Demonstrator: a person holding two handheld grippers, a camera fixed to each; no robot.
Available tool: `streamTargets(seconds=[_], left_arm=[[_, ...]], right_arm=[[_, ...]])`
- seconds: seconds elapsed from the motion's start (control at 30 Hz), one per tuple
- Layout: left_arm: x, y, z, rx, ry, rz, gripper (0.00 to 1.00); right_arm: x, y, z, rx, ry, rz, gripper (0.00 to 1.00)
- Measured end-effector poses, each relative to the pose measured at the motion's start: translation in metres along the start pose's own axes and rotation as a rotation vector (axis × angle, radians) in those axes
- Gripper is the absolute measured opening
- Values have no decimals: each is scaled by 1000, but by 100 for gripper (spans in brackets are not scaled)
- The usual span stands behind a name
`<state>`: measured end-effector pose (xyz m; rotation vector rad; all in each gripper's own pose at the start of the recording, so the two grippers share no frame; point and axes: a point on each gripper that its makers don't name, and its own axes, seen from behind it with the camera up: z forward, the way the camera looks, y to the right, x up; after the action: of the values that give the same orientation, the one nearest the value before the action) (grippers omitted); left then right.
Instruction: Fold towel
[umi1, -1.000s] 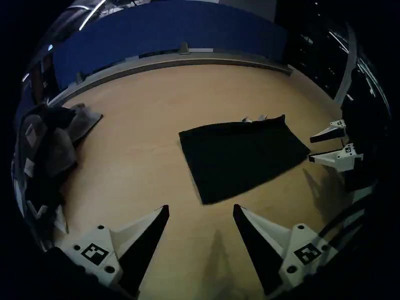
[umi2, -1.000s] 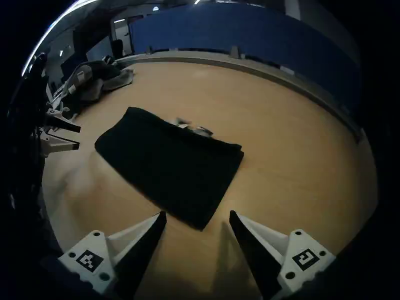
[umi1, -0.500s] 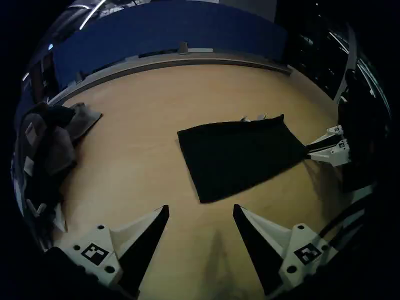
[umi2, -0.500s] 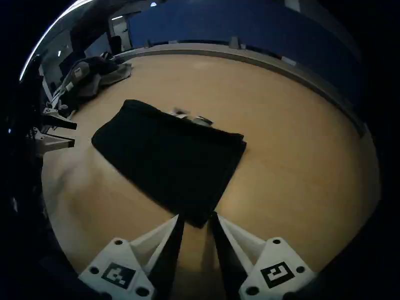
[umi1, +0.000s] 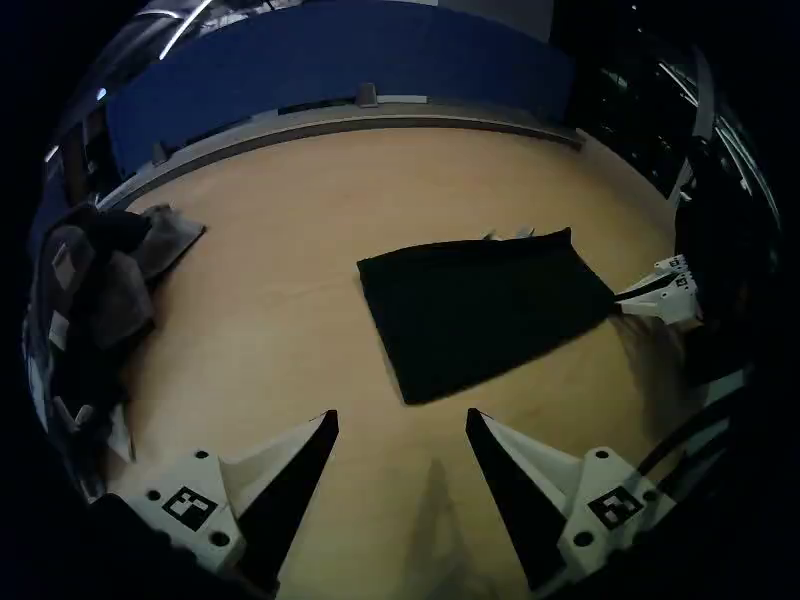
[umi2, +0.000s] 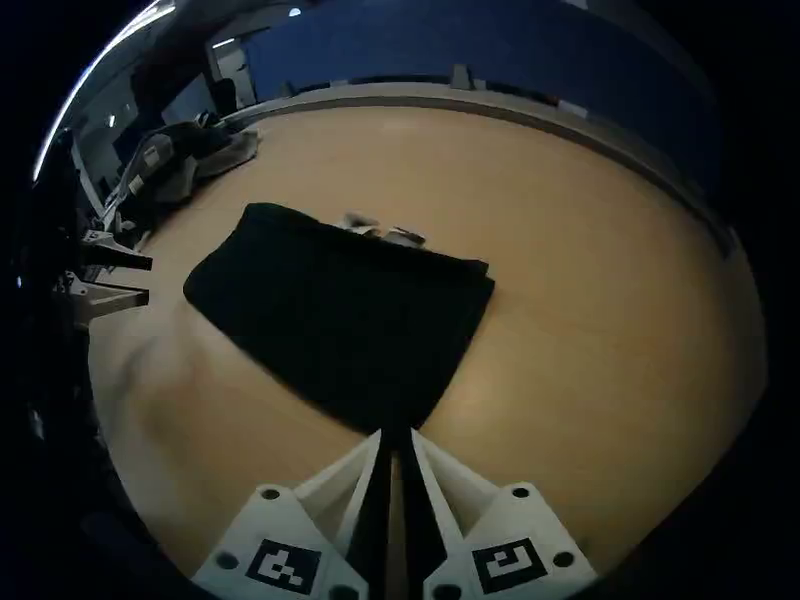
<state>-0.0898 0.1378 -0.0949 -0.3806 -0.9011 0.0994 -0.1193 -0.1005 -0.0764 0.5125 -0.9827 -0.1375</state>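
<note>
A dark towel (umi1: 480, 310) lies flat, folded to a rectangle, on the wooden table (umi1: 270, 300). My left gripper (umi1: 400, 430) stands open above bare table, a little short of the towel's near corner, with nothing between its fingers. In the right gripper view the towel (umi2: 340, 310) spreads ahead, and my right gripper (umi2: 397, 440) has its fingers pressed together on the towel's nearest corner. The left gripper view shows that right gripper (umi1: 640, 298) at the towel's right corner. The left gripper (umi2: 140, 280) appears open at the left of the right gripper view.
A heap of grey and dark cloths (umi1: 100, 290) sits at the table's left side, also the heap (umi2: 190, 150) far left. Small pale tags (umi2: 385, 232) poke out behind the towel. A blue partition (umi1: 330, 60) runs along the table's far edge.
My right gripper moved forward and went from wide open to shut on the towel's near corner. The left gripper stayed in place and open.
</note>
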Motion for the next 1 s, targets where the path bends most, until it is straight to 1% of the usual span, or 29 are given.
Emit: streamTargets(seconds=[0.47,0.67,1.0], left_arm=[[2,-1,-2,1,2,3,95],[2,-1,-4,1,4,6,95],[1,-2,-9,4,8,3,95]], right_arm=[[16,-2,-9,-2,33,-18,5],[41,-9,-19,6,70,-55,5],[98,-29,-32,29,143,-153,5]])
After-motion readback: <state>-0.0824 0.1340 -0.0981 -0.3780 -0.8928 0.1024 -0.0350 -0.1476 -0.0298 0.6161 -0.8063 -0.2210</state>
